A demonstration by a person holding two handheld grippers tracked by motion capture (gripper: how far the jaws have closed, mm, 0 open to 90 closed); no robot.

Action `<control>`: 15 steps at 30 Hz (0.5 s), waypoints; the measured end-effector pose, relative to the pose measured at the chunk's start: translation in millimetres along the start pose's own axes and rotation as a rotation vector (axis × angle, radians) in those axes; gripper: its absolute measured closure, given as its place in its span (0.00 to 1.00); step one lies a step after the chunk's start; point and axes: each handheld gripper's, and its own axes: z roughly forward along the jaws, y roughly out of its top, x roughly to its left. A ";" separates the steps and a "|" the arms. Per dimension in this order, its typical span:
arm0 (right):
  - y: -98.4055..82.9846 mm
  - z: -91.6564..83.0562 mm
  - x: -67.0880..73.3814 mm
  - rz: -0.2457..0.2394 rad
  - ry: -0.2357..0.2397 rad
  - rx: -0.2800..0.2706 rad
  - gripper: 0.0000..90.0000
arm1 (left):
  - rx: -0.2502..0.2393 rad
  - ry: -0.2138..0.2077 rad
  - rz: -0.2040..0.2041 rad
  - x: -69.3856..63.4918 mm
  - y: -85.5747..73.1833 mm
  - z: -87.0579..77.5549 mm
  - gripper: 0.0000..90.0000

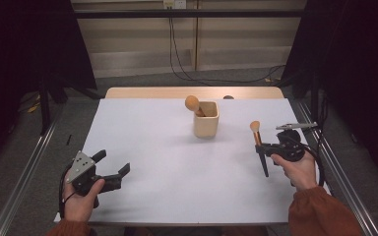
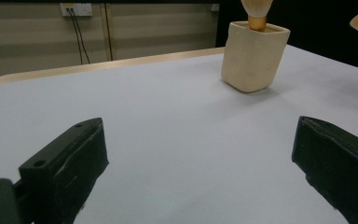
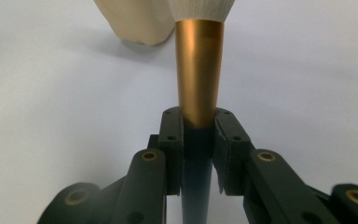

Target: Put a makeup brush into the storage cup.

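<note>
right gripper (image 1: 265,146) clamped on makeup brush (image 1: 259,146), bristles up, held above white table (image 1: 177,172) right of cream cup (image 1: 206,119). second brush (image 1: 194,104) stands in cup. left gripper (image 1: 112,169) jaws wide, empty, near front-left corner.

The left gripper (image 1: 112,170) rests low with jaws spread wide, while the right gripper (image 1: 265,147) has its jaws clamped together.

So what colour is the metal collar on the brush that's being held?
Coppery gold, on the brush above its dark handle; clearest in the right gripper view.
</note>
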 end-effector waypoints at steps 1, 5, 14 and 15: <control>-1.2 0.1 -0.1 -0.009 0.003 -0.019 0.84 | 0.001 0.000 0.000 -0.2 0.1 -0.1 0.04; -4.7 0.8 1.0 -0.022 0.013 -0.074 0.84 | 0.001 0.001 -0.002 -0.6 0.1 -0.3 0.04; -7.8 0.0 0.0 -0.022 0.048 -0.156 0.84 | -0.005 0.002 0.006 -0.8 0.6 -1.0 0.04; -8.5 0.0 -0.2 -0.020 0.057 -0.163 0.84 | -0.004 0.001 0.005 -0.9 0.5 -1.0 0.04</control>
